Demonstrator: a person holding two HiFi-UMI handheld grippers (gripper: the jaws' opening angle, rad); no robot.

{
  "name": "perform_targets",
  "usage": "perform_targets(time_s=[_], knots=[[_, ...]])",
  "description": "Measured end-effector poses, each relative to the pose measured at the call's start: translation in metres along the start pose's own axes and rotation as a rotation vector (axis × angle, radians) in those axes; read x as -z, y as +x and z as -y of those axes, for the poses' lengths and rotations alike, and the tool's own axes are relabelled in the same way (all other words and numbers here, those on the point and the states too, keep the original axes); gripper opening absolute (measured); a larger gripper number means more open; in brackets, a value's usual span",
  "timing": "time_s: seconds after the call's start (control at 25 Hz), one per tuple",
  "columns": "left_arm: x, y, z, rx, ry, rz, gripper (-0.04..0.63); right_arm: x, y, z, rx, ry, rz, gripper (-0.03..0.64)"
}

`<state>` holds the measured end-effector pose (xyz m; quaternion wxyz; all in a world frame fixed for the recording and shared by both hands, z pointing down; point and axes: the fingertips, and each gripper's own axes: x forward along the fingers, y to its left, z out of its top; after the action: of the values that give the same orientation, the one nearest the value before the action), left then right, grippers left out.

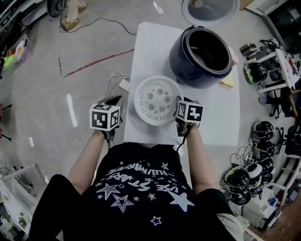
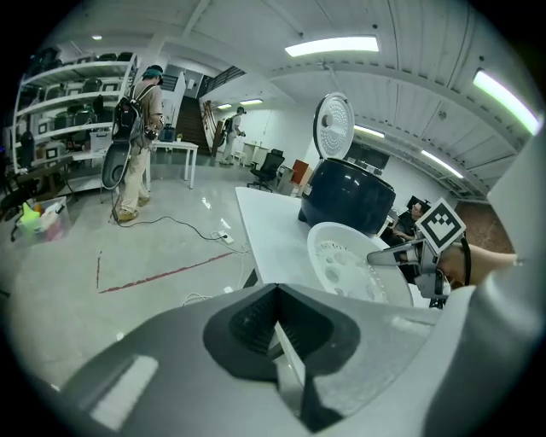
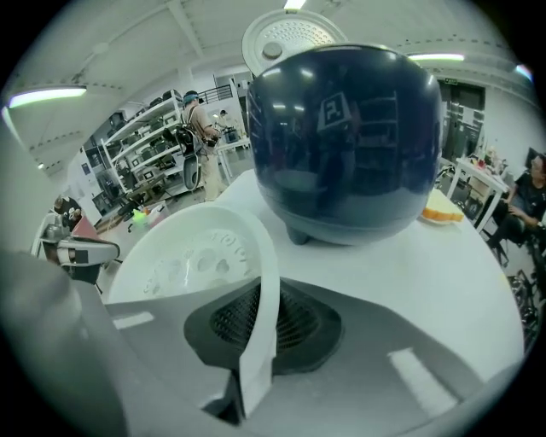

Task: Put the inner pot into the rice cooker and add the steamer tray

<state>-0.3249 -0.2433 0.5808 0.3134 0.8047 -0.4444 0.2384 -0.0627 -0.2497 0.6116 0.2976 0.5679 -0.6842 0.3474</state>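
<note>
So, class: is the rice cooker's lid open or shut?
Open: the lid stands tipped back behind the rice cooker, whose dark inside shows from above.

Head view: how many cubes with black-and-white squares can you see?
2. One cube rides on the left gripper, left of the white steamer tray. The other cube rides on the right gripper, which pinches the tray's right rim. None seems hidden.

Rice cooker lid (image 1: 209, 10) partly off-frame

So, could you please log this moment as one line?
right gripper: shut on tray rim | left gripper: shut, empty | cooker: open
</note>
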Motion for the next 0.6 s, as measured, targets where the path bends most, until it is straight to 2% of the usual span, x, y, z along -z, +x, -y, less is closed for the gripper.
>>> perform_targets(time_s=[0.36, 0.6], knots=[[-0.044, -0.020, 0.019, 0.060, 0.035, 0.090, 0.002, -0.057, -0.064, -0.014, -0.042, 0.011, 0.144, 0.044], [-0.079, -0.033, 0.045, 0.102, 0.092, 0.158, 0.002, -0.102, -0.118, -0.023, -0.099, 0.003, 0.258, 0.044]])
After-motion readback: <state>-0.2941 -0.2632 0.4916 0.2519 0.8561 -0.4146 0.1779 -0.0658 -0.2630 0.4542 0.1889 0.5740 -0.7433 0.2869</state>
